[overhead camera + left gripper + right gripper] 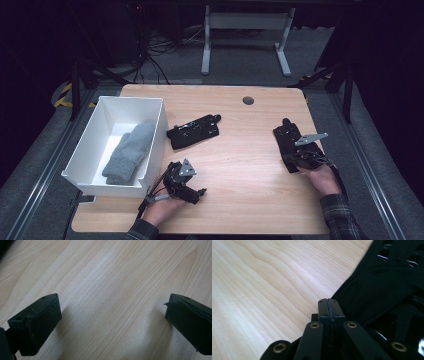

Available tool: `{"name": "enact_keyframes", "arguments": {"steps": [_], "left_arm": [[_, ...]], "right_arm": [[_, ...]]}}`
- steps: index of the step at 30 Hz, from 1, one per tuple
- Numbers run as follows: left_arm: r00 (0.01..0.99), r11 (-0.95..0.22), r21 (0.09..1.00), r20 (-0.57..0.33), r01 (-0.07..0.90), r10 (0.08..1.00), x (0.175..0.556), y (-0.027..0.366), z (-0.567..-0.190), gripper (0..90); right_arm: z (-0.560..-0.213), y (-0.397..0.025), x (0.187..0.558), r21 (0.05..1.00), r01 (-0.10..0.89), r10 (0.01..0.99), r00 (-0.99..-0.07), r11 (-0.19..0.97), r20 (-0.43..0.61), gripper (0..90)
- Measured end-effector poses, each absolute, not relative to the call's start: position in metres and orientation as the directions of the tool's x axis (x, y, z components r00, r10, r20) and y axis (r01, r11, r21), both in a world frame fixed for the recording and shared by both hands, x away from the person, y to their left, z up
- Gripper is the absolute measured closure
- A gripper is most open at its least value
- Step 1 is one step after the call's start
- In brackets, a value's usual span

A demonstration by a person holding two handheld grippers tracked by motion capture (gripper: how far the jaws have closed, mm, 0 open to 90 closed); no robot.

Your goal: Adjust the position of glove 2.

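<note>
A black glove (194, 131) with shiny patches lies in the middle of the wooden table (240, 170). A second black glove (286, 136) (382, 285) lies at the right, and my right gripper (296, 156) (328, 302) rests over its near end. Its jaws are shut, pads together, at the glove's left edge; no fabric shows between them. My left gripper (198, 194) (112, 312) is low over bare wood at the front left. Those jaws stand wide open and hold nothing.
A white bin (162, 131) stands at the table's left edge, close to my left gripper, with a grey knitted pair (130, 150) inside. A dark round grommet (248, 100) sits near the far edge. Beyond the table are a white desk frame (245, 30) and cables.
</note>
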State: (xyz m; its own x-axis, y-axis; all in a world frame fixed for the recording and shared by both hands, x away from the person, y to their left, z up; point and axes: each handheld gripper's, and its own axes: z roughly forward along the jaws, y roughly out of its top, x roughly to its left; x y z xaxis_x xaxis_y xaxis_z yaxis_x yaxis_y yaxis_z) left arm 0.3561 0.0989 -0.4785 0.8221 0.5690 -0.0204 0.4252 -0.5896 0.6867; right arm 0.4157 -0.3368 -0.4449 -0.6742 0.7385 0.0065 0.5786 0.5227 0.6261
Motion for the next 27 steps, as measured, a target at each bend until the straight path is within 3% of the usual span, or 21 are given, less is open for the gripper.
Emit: {"name": "enact_keyframes", "arguments": {"steps": [12,20,27], "left_arm": [[0.822,-0.588,0.686,-0.023,0.427,0.57,0.356,0.099,-0.479,0.6],[0.822,-0.591,0.684,-0.024,0.428,0.568,0.355,0.099,-0.479,0.5],[0.823,-0.591,0.685,-0.024,0.427,0.567,0.356,0.099,-0.479,0.5]], "right_arm": [[-0.439,-0.312,0.407,0.659,0.523,0.664,-0.746,0.54,0.048,90.0],[-0.426,-0.349,0.42,0.726,0.543,0.791,-0.611,0.422,-0.003,90.0],[-0.435,-0.358,0.431,0.71,0.577,0.831,-0.556,0.403,-0.02,90.0]]}}
